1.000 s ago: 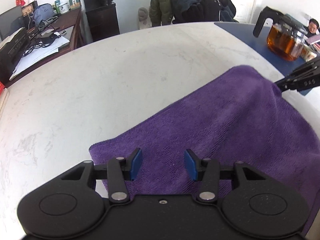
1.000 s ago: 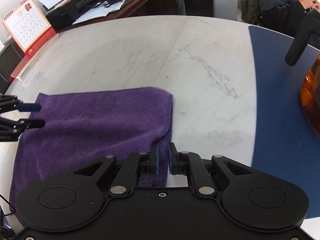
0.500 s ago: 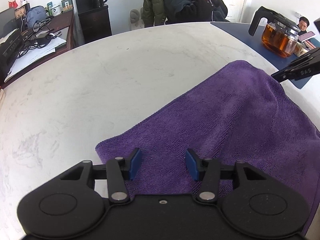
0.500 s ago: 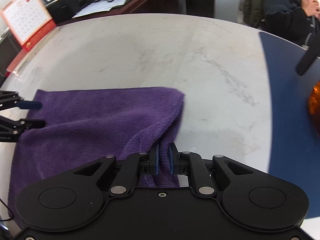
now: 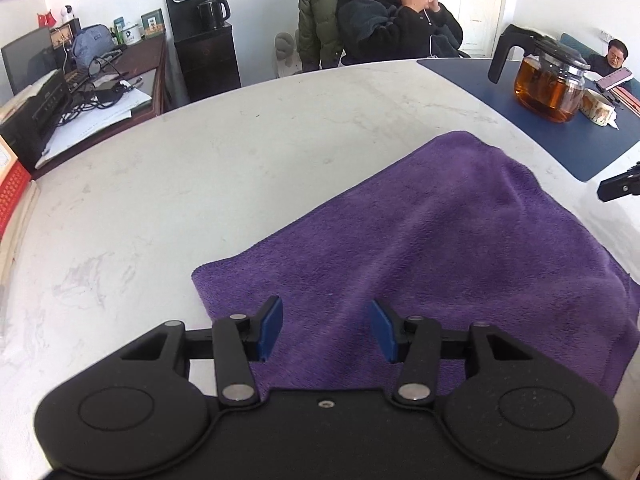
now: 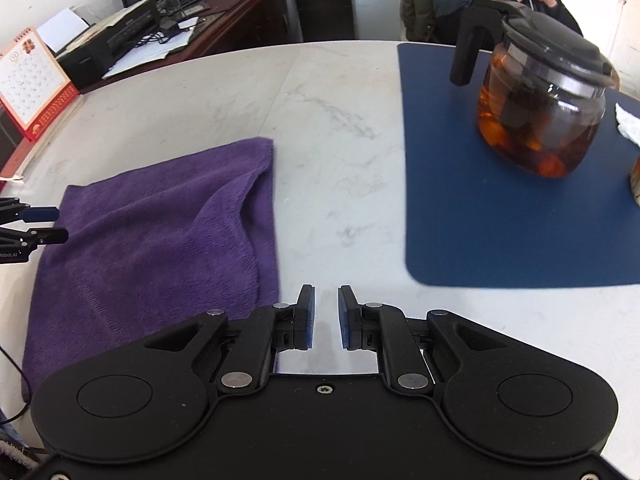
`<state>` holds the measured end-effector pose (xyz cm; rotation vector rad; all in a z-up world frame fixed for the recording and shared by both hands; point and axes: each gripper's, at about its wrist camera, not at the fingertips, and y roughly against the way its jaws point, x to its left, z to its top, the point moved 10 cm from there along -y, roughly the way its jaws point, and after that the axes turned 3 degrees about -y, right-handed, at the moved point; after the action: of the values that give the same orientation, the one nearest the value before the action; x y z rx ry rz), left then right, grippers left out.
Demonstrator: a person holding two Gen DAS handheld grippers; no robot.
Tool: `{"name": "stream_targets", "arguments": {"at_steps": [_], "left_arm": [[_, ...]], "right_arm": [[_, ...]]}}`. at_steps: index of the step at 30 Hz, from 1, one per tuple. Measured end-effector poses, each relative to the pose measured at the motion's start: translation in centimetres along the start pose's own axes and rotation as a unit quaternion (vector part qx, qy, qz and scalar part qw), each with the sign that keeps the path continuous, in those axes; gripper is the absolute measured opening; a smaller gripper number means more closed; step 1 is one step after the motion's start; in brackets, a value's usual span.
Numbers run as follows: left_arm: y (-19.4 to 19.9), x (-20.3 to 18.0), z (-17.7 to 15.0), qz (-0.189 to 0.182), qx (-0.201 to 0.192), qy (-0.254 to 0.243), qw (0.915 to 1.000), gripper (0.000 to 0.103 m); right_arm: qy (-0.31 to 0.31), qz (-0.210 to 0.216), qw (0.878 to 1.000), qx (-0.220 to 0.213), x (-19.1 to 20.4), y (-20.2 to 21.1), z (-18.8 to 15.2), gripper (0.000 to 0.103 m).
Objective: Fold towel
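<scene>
A wide, pale marble table [image 5: 200, 184] fills both wrist views. A blue mat [image 6: 500, 208] covers its far right part, and on the mat stands a glass teapot [image 6: 540, 104] of amber tea with a black lid and handle. Beyond the far edge a person sits with hands raised, and a cluttered desk stands far left.

The purple towel [image 5: 420, 240] lies on the near part of the table, left of the mat and well apart from it. It looks already doubled over, with soft ridges across the top and a rounded folded edge along its right side.

The left gripper [image 5: 326, 330] hangs above the towel's near left corner with its blue pads fairly wide apart and nothing clamped between them. The right gripper [image 6: 326, 316] sits just off the towel's right edge over bare marble, its pads only a narrow gap apart and empty.

The step in hand seems to be a release between folds, neither gripper holding cloth. The next move probably calls for both grippers to pinch an edge or two corners and carry them across for another fold, or to smooth the ridges first.
</scene>
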<state>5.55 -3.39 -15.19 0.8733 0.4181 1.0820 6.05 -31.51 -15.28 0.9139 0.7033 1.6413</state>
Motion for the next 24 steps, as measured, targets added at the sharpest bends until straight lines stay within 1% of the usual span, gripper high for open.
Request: {"name": "stream_targets", "arguments": {"at_steps": [5,10,13,15,18,21,24], "left_arm": [[1.6,-4.0,-0.6,0.001,0.005,-0.003,1.0,0.046],[1.8,-8.4,-2.1,0.015,0.024,-0.002,0.9996,0.046],[1.6,-10.1,-3.0,0.03,0.036,-0.016,0.9988,0.046],[1.4,-10.8,-3.4,0.039,0.042,-0.033,0.9978,0.046],[1.1,-11.1,-3.9,0.045,0.045,-0.052,0.9966,0.046],[0.6,-10.7,-4.9,0.048,0.053,-0.064,0.9954,0.046],[0.6,-10.4,-5.3,0.041,0.043,-0.074,0.9955,0.046]], "right_arm": [[0.026,0.026,0.999,-0.007,0.8,-0.1,-0.8,0.012],[0.085,0.028,0.996,-0.016,1.4,-0.2,-2.0,0.012],[0.122,0.036,0.992,-0.023,2.1,-0.2,-3.1,0.012],[0.14,0.037,0.989,-0.025,2.5,-0.3,-3.7,0.012],[0.178,0.021,0.983,-0.026,3.0,-0.8,-4.5,0.012],[0.198,0.004,0.98,-0.027,3.3,-0.7,-4.6,0.014],[0.208,-0.011,0.978,-0.022,3.6,-0.5,-4.8,0.014]]}}
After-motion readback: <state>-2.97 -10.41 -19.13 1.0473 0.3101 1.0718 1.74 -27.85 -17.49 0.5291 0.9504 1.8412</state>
